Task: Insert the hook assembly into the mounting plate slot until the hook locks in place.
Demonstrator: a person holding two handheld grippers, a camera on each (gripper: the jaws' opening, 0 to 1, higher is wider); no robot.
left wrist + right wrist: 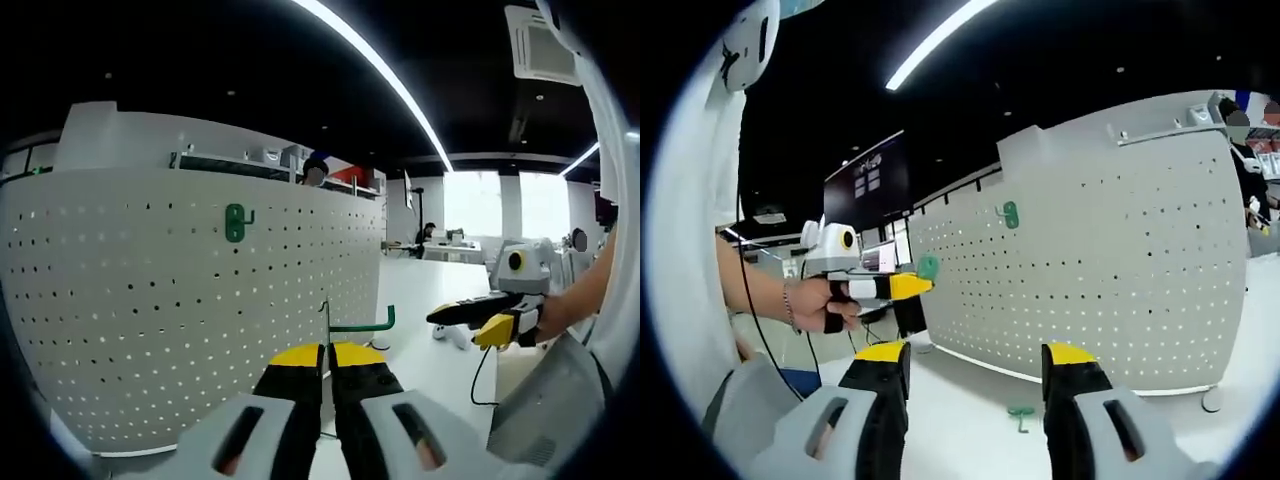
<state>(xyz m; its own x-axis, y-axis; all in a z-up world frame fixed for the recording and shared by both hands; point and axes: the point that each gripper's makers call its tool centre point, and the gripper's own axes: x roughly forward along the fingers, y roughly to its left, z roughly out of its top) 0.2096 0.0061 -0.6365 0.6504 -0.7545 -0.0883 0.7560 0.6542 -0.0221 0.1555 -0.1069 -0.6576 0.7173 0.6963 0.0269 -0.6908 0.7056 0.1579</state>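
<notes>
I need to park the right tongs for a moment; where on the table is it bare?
The white table is bare before the pegboard, save a green hook lying between the right tongs. The left tongs crowd the pegboard's left end.

Both views face the white pegboard [200, 290] from opposite sides, sharing its green hook [1010, 214].

Lighting: I am working under a long ceiling light strip [375, 62] that is glaring white against a dark ceiling; windows [510, 205] at the far end are blowing out to white. The white pegboard [190, 300] is reading evenly bright, with soft shadow gathering along its base. Quality: fisheye lenses are bending straight edges toward the rims; my near jaws are showing slightly soft.
</notes>
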